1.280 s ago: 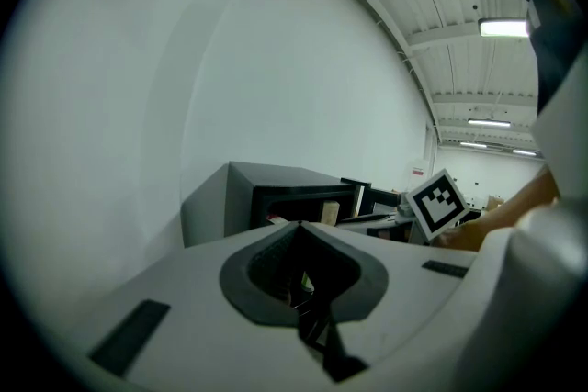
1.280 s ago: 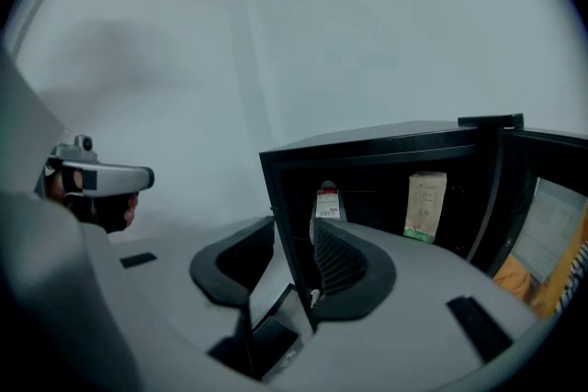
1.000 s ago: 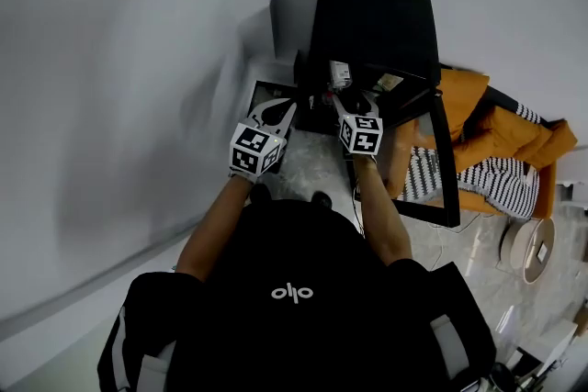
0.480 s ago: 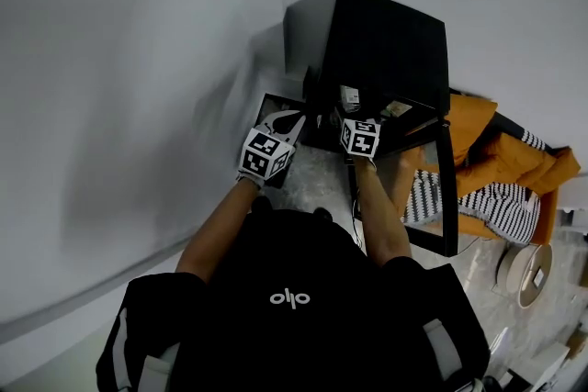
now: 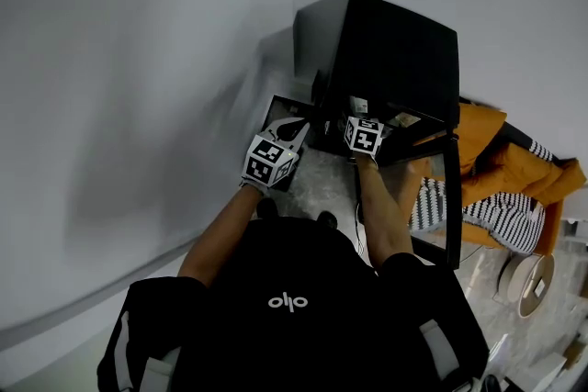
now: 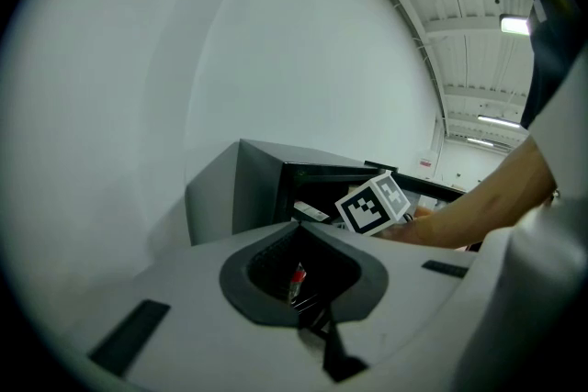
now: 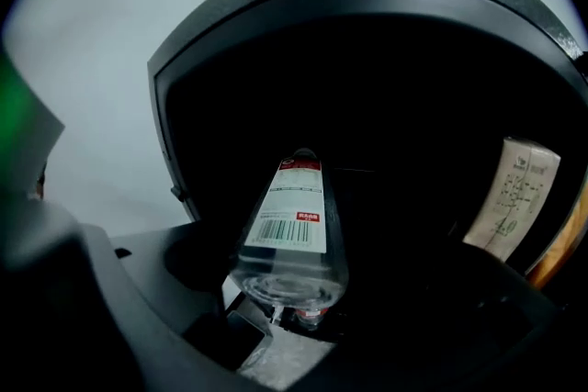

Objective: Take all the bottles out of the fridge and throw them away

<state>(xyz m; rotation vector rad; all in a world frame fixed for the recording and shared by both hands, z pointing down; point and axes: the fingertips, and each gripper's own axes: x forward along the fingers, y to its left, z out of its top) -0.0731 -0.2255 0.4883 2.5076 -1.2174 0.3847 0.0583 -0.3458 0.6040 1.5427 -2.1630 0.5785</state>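
So we're at the reach-in step. The right gripper (image 5: 356,117) is poked into the open black fridge (image 5: 395,50) and its jaws have just been opening. They're as wide as they go now, with a clear bottle (image 7: 292,229) sitting between them, base end towards us. The pads don't look like they're pressing on it yet, so it's lined up, not grabbed. The bottle is inside the fridge, lying tilted with its white barcode label facing up.

The left gripper (image 5: 290,128) is fully closed and empty, and hangs over a dark box (image 5: 278,108) just beside the fridge. We reckon that's the bin.

Next move as we read it: close on the bottle around its body, pull it straight back out past the door (image 5: 450,197), then swing over to the box.

Stuff we can't sort out:
- The fridge interior is basically black, so no idea how many more bottles are in there.
- There's a small red bit (image 7: 308,319) under the bottle's base. It could be another cap.
- There's a beige printed packet (image 7: 525,197) on the right, with the print unreadable.
- Something red (image 6: 297,278) shows past the left jaws, but it's too small to name.
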